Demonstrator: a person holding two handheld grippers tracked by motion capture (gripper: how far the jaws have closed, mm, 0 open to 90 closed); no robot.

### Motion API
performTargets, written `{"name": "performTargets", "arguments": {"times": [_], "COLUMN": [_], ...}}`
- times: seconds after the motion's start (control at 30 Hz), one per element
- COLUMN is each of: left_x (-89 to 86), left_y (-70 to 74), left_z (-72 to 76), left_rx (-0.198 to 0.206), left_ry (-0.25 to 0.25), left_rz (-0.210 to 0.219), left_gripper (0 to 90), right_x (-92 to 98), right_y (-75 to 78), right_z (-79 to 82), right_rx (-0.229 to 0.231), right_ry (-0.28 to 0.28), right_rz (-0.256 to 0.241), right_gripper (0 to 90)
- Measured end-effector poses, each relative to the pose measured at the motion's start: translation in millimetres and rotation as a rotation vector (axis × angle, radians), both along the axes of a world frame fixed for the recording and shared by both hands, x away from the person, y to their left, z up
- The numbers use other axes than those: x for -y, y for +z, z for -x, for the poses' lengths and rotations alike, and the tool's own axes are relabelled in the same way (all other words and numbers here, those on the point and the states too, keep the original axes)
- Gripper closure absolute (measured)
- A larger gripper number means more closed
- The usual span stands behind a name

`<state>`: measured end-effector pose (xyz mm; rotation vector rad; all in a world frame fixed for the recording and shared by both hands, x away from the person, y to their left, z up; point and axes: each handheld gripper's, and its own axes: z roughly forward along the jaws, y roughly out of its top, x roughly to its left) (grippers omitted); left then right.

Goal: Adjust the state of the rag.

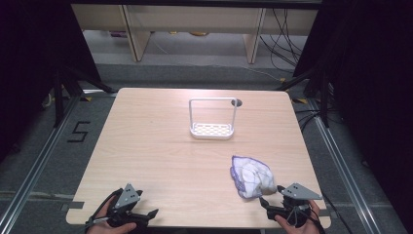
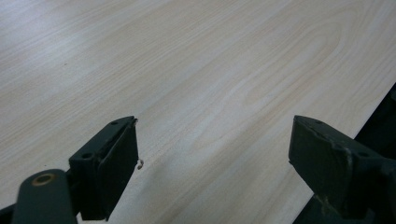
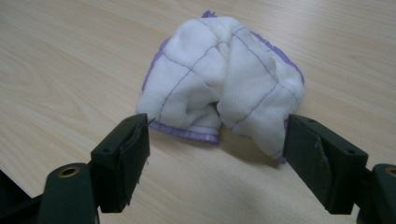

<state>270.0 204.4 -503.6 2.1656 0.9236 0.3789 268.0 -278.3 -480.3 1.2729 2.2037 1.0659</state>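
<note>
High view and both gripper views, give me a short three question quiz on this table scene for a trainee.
1. True or false: the right gripper has closed its fingers on the white cloth.
2. Which thing stands farther from the person: A the cloth, B the white rack?
3. Fill in: the left gripper faces bare ____.

Key: 1 false, its fingers are spread just short of the cloth; 2 B; 3 table.
</note>
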Motion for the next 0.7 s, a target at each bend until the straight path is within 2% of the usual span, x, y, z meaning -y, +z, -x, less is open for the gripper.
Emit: {"name": "performTargets", "arguments": {"times": [0.03, 0.07, 0.1, 0.17, 0.2, 0.23, 0.27, 0.3, 0.43, 0.57, 0.6, 0.63, 0.7], "left_x": [0.0, 0.9, 1.5, 1.6, 2.0, 2.0, 1.1, 0.6, 1.3, 1.8, 0.7, 1.8, 2.1], "left_y": [0.0, -0.5, -0.8, -0.9, -1.3, -1.3, -1.2, -0.9, -2.1, -1.8, -1.0, -1.8, -2.2], "left_z": [0.0, 0.2, -0.1, -0.3, -0.8, -0.8, -1.5, -1.4, -2.2, -1.7, -2.2, -1.9, -1.6], "left_rx": [0.0, -0.012, -0.007, -0.008, -0.008, -0.008, -0.003, -0.008, -0.014, -0.018, -0.018, -0.017, -0.016], "left_ry": [0.0, 0.01, 0.012, 0.011, 0.002, 0.002, -0.01, -0.027, -0.021, -0.026, -0.039, -0.026, -0.017], "left_rz": [0.0, 0.019, 0.026, 0.027, 0.025, 0.025, -0.01, -0.011, -0.006, 0.002, -0.015, 0.001, 0.008], "left_gripper": [15.4, 15.5, 15.4, 15.5, 15.4, 15.4, 15.4, 15.4, 15.4, 15.8, 15.8, 15.7, 15.6], "right_x": [0.8, -2.2, 0.5, 0.4, -2.6, -2.6, -0.3, -1.3, -3.8, -4.9, -4.9, -7.8, -8.9], "right_y": [0.8, 1.7, 1.6, 2.4, 4.3, 4.3, 5.8, 7.7, 16.7, 20.9, 22.2, 25.0, 26.1], "right_z": [0.2, 3.1, 0.1, -1.1, 2.2, 2.2, -3.2, -4.3, -13.1, -19.4, -21.1, -28.1, -31.2], "right_rx": [0.004, -0.017, 0.007, 0.012, -0.019, -0.019, 0.024, 0.027, 0.064, 0.07, 0.071, 0.081, 0.082], "right_ry": [-0.003, -0.032, 0.0, 0.007, -0.04, -0.04, -0.007, -0.014, -0.016, -0.033, -0.032, -0.03, -0.019], "right_rz": [0.012, -0.011, 0.008, 0.018, -0.002, -0.002, 0.031, 0.037, 0.086, 0.103, 0.109, 0.103, 0.105], "right_gripper": [25.3, 26.4, 26.5, 27.2, 27.7, 27.7, 27.7, 27.8, 29.0, 30.1, 30.4, 31.3, 31.3]}}
